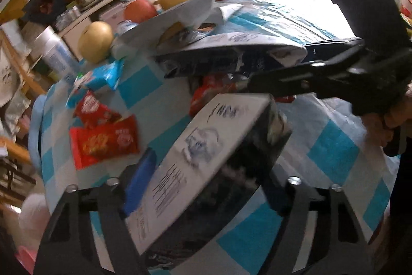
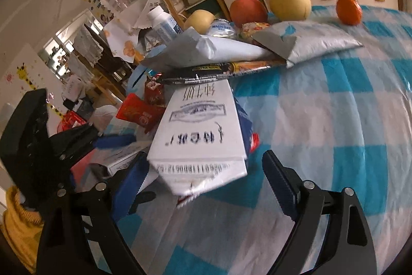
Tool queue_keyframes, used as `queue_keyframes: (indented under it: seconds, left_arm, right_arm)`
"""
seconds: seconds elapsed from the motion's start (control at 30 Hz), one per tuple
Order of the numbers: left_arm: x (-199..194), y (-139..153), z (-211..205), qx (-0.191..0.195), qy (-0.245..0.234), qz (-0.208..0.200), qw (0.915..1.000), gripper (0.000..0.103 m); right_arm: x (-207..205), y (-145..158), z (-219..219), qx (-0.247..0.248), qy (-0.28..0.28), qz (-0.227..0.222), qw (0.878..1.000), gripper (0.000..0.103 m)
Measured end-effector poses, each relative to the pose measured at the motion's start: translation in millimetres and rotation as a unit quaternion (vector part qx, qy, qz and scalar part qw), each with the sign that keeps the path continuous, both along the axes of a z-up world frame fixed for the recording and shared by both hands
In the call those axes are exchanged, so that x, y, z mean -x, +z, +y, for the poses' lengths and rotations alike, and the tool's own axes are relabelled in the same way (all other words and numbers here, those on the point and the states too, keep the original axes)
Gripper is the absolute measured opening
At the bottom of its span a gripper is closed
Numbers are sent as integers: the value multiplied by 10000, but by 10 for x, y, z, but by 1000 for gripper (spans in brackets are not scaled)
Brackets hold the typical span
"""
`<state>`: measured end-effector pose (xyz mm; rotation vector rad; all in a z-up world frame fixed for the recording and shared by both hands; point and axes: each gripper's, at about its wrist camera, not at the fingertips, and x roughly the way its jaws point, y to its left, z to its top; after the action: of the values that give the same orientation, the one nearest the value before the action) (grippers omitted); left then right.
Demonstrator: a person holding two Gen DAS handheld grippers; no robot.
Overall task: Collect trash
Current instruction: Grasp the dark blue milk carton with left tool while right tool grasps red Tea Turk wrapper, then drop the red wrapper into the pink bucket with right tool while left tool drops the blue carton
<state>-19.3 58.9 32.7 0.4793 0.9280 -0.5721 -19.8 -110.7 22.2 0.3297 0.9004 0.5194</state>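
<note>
Left gripper point(image 1: 206, 184) pinching a white carton point(image 1: 195, 159), right gripper point(image 2: 203, 184) spread around another carton point(image 2: 203, 130) beside it; a skewed bite may let either slip.

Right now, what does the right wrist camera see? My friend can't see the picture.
A white carton with black writing lies between the right claw's open blue fingers, on a blue-and-white checked tablecloth. Behind it sit wrappers, a silver pouch, two yellow pears, a red apple and an orange.
</note>
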Motion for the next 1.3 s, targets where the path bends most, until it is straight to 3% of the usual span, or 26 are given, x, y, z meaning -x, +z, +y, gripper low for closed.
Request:
queue_keyframes:
  seconds: [0.07, 0.27, 0.37, 0.47, 0.53, 0.7, 0.8, 1.13, 1.3]
  left_arm:
    - [63, -14, 68, 54, 150, -61, 9999, 63]
    - [190, 25, 173, 337, 616, -171, 9974, 61]
    - [230, 65, 243, 569, 965, -187, 9935, 56]
    - [260, 97, 361, 882, 1399, -118, 9862, 42]
    - [260, 76, 469, 1089, 1756, 8, 9784, 39]
    - [363, 38, 665, 1459, 2169, 17, 9652, 38]
    - [425, 77, 742, 1632, 2186, -50, 9621, 37]
    - [539, 159, 1096, 2097, 2301, -86, 9503, 37]
    - [579, 223, 1282, 2314, 2412, -122, 9424, 37]
  right_arm:
    - [-22, -13, 39, 62, 45, -9, 10000, 87]
    - [16, -10, 163, 487, 234, -129, 9985, 68]
    - [35, -17, 200, 521, 312, -145, 9981, 67]
    - [69, -14, 251, 624, 399, -181, 9971, 67]
    - [95, -15, 280, 665, 440, -176, 9967, 66]
    - [204, -5, 357, 684, 556, -89, 9961, 64]
    - [319, 3, 407, 774, 629, -86, 9950, 63]
    - [668, -1, 423, 277, 585, 305, 9974, 62]
    - [796, -4, 561, -305, 618, 584, 9959, 60]
